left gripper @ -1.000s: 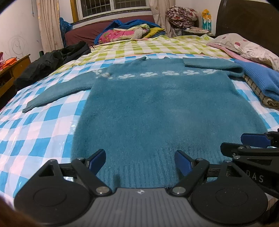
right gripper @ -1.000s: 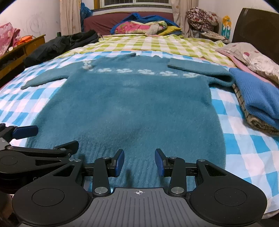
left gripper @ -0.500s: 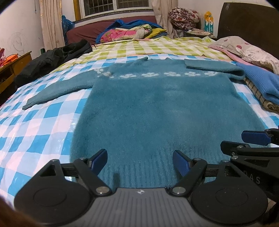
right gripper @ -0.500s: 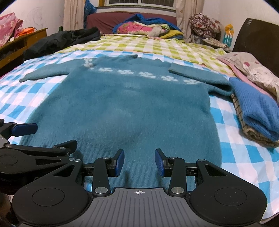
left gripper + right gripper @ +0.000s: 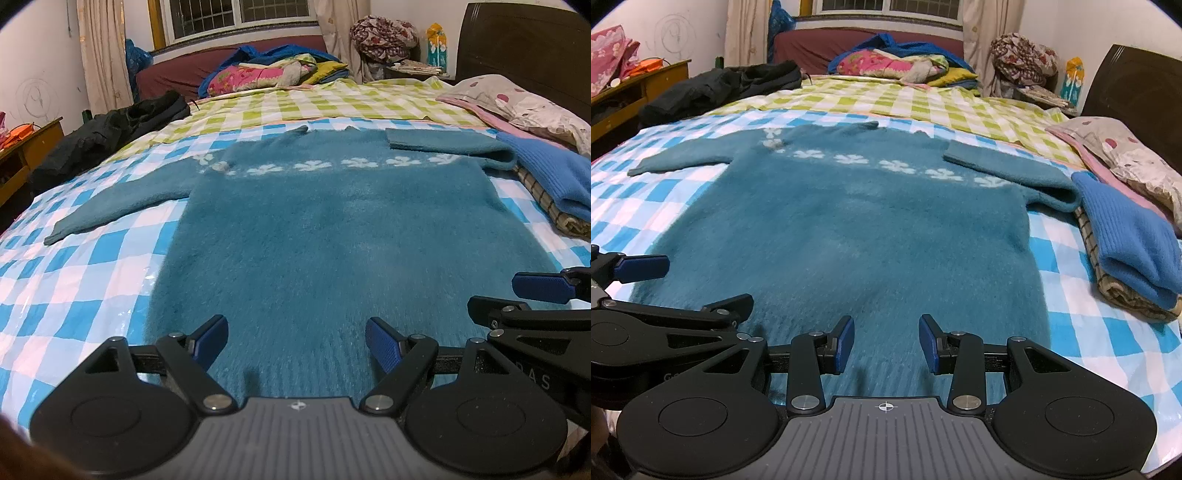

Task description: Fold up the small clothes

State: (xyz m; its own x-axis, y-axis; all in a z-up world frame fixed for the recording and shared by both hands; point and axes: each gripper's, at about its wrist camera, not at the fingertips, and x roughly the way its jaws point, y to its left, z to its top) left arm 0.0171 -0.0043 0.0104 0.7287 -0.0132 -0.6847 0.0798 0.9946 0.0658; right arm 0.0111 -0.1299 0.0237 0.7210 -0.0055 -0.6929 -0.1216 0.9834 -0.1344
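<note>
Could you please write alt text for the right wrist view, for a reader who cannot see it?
A teal sweater lies flat on a blue checked bed cover, one sleeve folded across its chest. The right gripper hovers open over its hem, beside the left gripper; folded clothes sit right.

Teal sweater (image 5: 332,240): hem hidden behind gripper bodies in both views. Right gripper (image 5: 543,295): cut off by the left view's right edge. Folded blue garment (image 5: 1130,236): underside concealed. Wooden desk (image 5: 635,88): cropped at left.
</note>
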